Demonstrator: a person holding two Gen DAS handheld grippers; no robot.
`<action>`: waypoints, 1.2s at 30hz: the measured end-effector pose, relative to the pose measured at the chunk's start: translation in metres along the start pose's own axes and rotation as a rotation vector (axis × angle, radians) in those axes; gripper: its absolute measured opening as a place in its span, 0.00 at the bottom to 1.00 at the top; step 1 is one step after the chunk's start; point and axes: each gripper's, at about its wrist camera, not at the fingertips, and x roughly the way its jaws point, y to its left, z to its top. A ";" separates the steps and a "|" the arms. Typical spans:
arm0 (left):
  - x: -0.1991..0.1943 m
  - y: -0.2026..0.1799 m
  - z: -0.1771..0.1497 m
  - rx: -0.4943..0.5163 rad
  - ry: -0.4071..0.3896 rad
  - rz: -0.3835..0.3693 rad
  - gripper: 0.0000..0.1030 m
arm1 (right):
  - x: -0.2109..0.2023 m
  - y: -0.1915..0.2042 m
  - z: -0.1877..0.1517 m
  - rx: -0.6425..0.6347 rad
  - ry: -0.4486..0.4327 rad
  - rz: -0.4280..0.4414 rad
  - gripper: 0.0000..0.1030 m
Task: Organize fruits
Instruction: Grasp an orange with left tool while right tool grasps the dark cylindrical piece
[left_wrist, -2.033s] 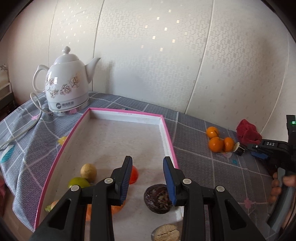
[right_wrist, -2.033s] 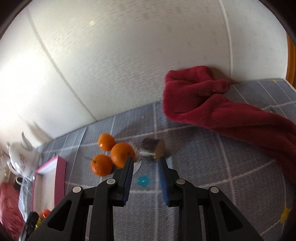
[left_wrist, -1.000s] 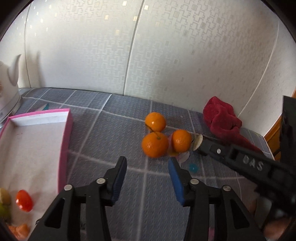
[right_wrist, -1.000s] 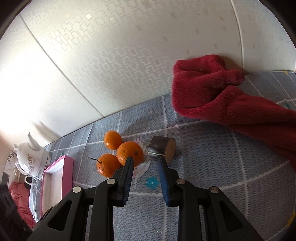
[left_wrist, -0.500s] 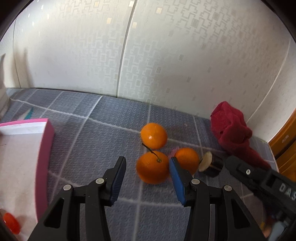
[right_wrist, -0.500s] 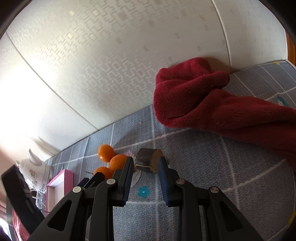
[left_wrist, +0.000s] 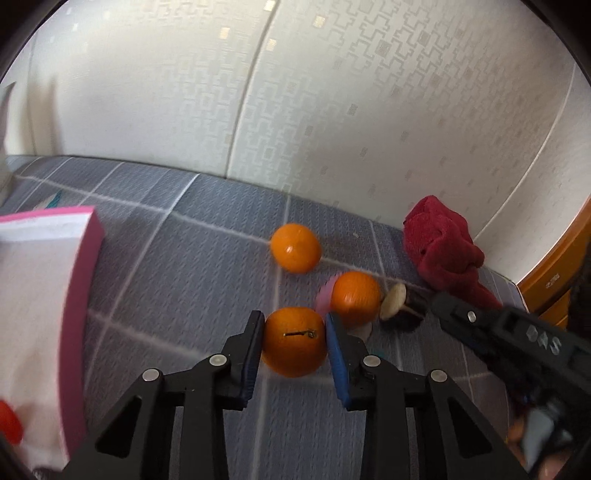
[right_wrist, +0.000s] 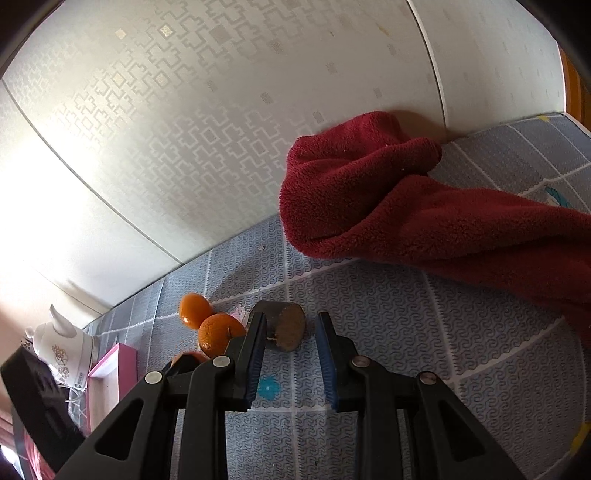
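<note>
I have just closed the left tongs (left_wrist: 294, 343) onto the stemmed orange (left_wrist: 294, 346) for transfer to the pink tray (left_wrist: 83, 295), while the right tongs (right_wrist: 289, 347) stand narrow and empty near the halved fruit (right_wrist: 286, 328).

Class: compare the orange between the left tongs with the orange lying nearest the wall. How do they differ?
The gripped orange sits between the left tongs, which have just been closing; the far orange lies free on the cloth. The gripped orange shows a dark stem; the far orange shows none. Both are round and orange.
</note>
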 end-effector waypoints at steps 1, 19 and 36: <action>-0.006 0.002 -0.003 0.000 -0.001 0.004 0.32 | 0.000 0.000 0.000 0.002 0.001 0.003 0.27; -0.053 0.026 -0.058 0.007 -0.045 -0.026 0.33 | 0.000 0.001 -0.003 -0.040 -0.033 -0.018 0.37; -0.052 0.034 -0.058 -0.042 -0.045 -0.064 0.34 | 0.039 0.057 -0.015 -0.305 -0.016 -0.189 0.31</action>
